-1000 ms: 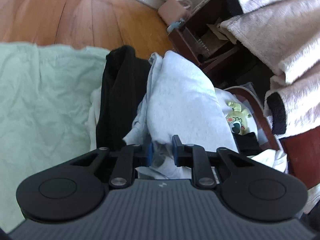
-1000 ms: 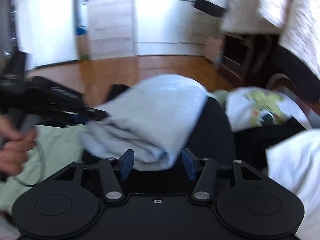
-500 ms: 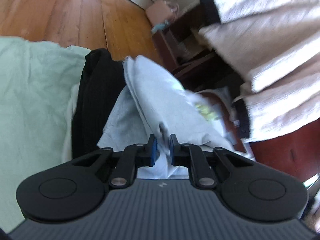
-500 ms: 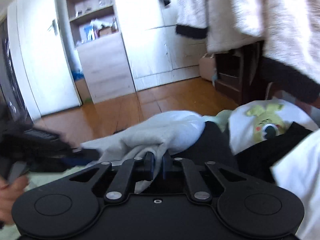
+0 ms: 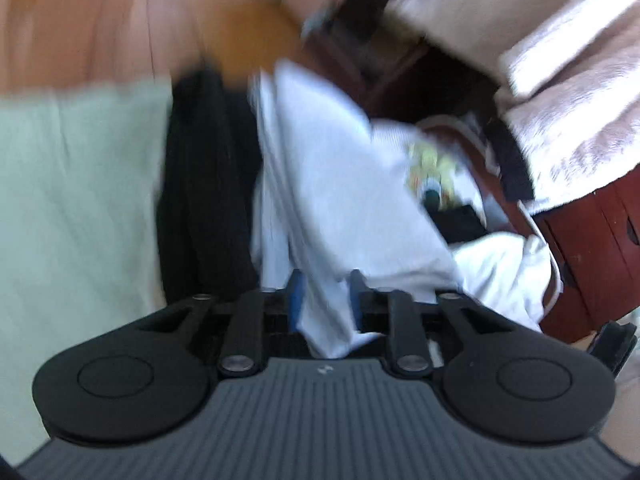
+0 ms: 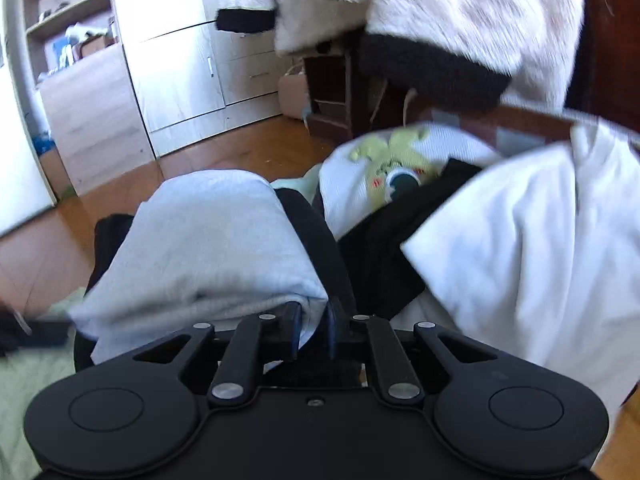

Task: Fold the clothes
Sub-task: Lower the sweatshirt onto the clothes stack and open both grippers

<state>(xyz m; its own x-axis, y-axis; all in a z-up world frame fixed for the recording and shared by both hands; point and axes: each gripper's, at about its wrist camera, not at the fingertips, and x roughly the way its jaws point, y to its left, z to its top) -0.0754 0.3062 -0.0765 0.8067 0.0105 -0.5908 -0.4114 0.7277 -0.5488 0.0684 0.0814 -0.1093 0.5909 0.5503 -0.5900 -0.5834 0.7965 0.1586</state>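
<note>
A pale grey-blue folded garment runs away from my left gripper, whose blue-padded fingers are shut on its near edge. In the right wrist view the same pale garment bulges in front of my right gripper, which is shut on a fold at its near right corner. A black garment lies under and left of it. A white shirt with a green cartoon print sits behind on the pile. The left view is blurred.
A mint-green sheet covers the surface at left. A white cloth and black fabric lie at right. Fluffy pink-and-black garments hang overhead. Dark red wooden furniture stands right; wood floor and cabinets beyond.
Both grippers have closed on the pale garment; the right one was open a second ago. The garment has been lifted and shifted, and the left view now blurs with motion.
</note>
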